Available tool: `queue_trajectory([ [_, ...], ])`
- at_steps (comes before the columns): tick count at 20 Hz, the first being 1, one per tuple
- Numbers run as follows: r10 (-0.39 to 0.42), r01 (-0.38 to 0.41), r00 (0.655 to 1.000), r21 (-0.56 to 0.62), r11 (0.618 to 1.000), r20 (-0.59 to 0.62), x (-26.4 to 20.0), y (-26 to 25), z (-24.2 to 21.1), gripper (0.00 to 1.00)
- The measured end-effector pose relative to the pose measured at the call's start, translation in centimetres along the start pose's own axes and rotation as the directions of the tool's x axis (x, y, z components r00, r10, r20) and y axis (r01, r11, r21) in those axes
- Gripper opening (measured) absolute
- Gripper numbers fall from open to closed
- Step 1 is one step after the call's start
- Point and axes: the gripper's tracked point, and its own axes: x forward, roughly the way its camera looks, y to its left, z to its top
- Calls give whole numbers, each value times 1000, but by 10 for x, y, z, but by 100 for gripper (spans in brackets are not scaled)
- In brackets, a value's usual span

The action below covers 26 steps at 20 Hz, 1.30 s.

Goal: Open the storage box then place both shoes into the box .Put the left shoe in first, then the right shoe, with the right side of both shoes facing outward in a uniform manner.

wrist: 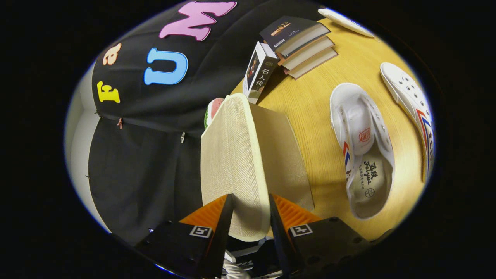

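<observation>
Between the fingers of the gripper (251, 217), the cream woven lid (232, 162) of the storage box is clamped by its near edge and stands raised on edge. Right of it the wooden table (310, 112) lies bare up to the nearer white shoe (362, 151), with the second shoe (412, 104) just beyond. A stack of books (302, 44) sits far off, near the table's edge.

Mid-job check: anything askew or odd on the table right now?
Mostly tidy. The storage box lid stands raised between the gripper jaws, which appear closed on its edge. The farther shoe lies tipped on its side, while the nearer shoe sits upright. The books are stacked unevenly.
</observation>
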Motion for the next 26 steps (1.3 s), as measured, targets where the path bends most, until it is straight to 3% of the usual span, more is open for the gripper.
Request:
queue_trajectory([
  [3, 8, -8, 1000, -10, 1000, 8, -1, 10, 0, 15],
  [5, -2, 2, 1000, -57, 998, 3, -1, 14, -5, 6],
  [11, 29, -28, 1000, -37, 999, 9, -15, 53, -6, 5],
  [16, 98, -95, 995, -117, 989, 16, -21, 138, -20, 5],
  [22, 167, -170, 985, -139, 976, -31, 24, 243, -67, 5],
  [26, 143, -153, 986, -115, 982, -90, 79, 286, -112, 5],
])
